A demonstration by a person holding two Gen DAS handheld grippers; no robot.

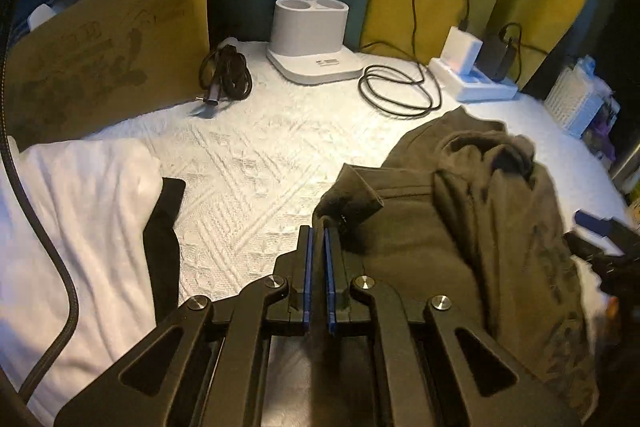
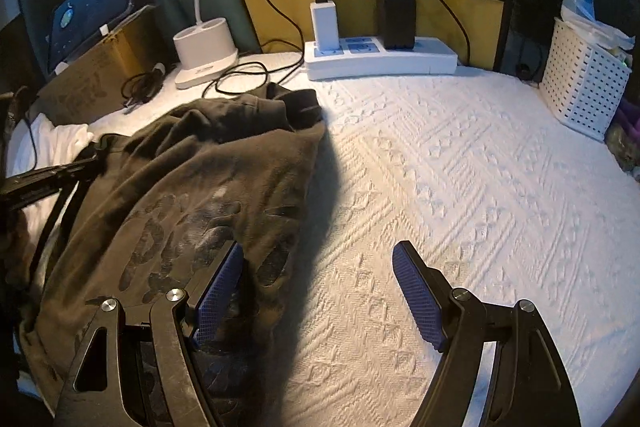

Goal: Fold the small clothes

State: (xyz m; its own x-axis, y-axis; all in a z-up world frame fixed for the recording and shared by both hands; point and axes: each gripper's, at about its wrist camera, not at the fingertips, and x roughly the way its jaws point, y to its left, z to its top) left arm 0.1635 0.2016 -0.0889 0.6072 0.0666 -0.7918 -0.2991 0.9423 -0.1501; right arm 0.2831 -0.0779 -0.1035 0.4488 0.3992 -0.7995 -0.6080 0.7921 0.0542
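A dark olive printed garment [image 1: 460, 223] lies bunched on the white textured bedspread [image 1: 248, 163]. My left gripper [image 1: 318, 231] is shut on a folded edge of this garment at its left side. The garment also shows in the right wrist view [image 2: 192, 187], its dark print facing up. My right gripper [image 2: 318, 259] is open and empty, its left finger over the garment's right edge, its right finger over the bare bedspread [image 2: 460, 187]. The left gripper's arm [image 2: 48, 179] shows at the left of the right wrist view.
A white cloth [image 1: 80, 219] with a black piece [image 1: 164, 235] lies at the left. At the back stand a cardboard box [image 1: 108, 55], a lamp base [image 1: 310, 39], coiled cables [image 1: 400, 91], a power strip with chargers [image 2: 380, 55] and a white basket [image 2: 584, 71].
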